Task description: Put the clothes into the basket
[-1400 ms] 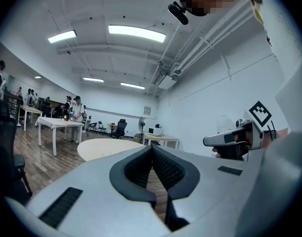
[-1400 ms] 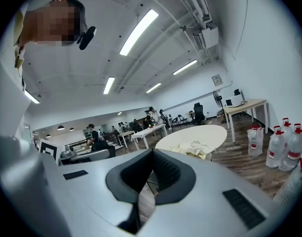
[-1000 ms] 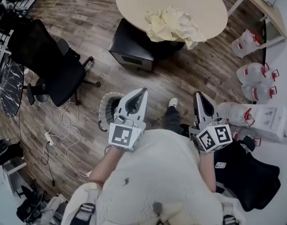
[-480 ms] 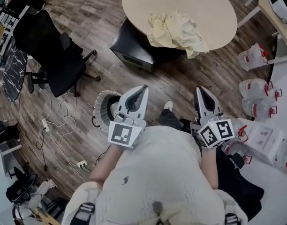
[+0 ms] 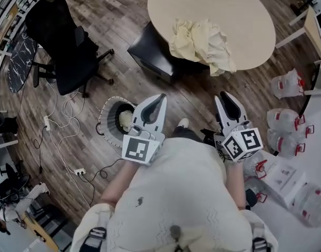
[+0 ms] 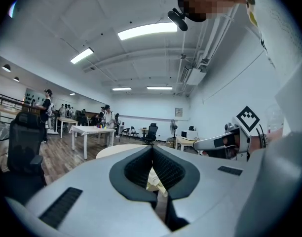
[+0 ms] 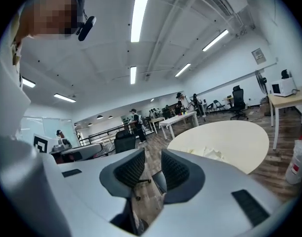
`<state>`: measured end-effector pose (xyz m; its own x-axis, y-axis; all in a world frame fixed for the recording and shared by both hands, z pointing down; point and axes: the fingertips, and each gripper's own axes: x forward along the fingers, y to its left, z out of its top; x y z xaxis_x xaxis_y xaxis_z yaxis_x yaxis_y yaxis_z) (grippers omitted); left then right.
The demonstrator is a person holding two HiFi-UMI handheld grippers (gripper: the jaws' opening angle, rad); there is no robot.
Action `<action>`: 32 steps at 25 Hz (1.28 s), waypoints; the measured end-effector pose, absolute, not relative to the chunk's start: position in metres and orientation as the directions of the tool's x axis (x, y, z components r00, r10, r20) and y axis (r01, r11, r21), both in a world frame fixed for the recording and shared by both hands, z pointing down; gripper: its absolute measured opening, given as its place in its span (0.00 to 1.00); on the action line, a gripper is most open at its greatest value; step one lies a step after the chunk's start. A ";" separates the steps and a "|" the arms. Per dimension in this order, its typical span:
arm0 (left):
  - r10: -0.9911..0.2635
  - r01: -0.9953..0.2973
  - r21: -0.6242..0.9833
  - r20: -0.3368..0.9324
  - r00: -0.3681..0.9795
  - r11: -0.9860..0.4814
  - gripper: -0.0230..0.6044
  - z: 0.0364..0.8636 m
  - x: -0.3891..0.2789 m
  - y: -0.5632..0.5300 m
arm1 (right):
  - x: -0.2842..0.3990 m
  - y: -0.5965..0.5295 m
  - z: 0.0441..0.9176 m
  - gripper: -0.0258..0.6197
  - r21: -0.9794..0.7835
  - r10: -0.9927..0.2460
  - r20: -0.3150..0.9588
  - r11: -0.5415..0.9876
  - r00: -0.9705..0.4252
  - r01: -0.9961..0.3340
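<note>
1. My left tongs (image 5: 160,98) are clenched with nothing in them. If I reach the pile like that, they will only shove the cloth across the worktop (image 5: 239,9) instead of taking it.
2. My right tongs (image 5: 224,96) have just been opening and stand released, with nothing between the jaws. The gap looks modest to me, so a thick fold may slip off the pads.
3. The clothes (image 5: 202,38) lie in one crumpled heap at the near edge of the round worktop, one corner hanging over the rim. Tugging one piece could drag the rest to the floor or onto the black box (image 5: 150,54) below.
4. The basket (image 5: 105,127) stands on the floor, left of my left tongs as I look down and well apart from the worktop. Loose cables (image 5: 63,135) trail near it, where a dangling sleeve or my foot could catch.
5. The clothes are pale cream and deeply creased, so I judge them limp and apt to trail. Something pale (image 5: 125,121) already lies in the basket, but I cannot tell what.
</note>
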<state>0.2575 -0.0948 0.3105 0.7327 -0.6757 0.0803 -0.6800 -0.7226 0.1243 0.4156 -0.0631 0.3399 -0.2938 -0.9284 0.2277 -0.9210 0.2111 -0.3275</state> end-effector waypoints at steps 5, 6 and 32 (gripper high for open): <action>-0.717 -0.719 0.125 0.069 0.693 -0.683 0.07 0.313 0.274 -0.094 | 0.435 -0.074 0.345 0.21 -0.326 -0.912 0.236 0.252 -0.337 -0.911; -0.725 -0.727 0.124 0.067 0.686 -0.676 0.07 0.314 0.276 -0.094 | 0.438 -0.076 0.345 0.21 -0.322 -0.909 0.234 0.263 -0.346 -0.909; -0.760 -0.766 0.067 0.100 0.642 -0.639 0.07 0.319 0.318 -0.089 | 0.522 -0.128 0.347 0.19 -0.213 -0.875 0.293 0.333 -0.385 -0.919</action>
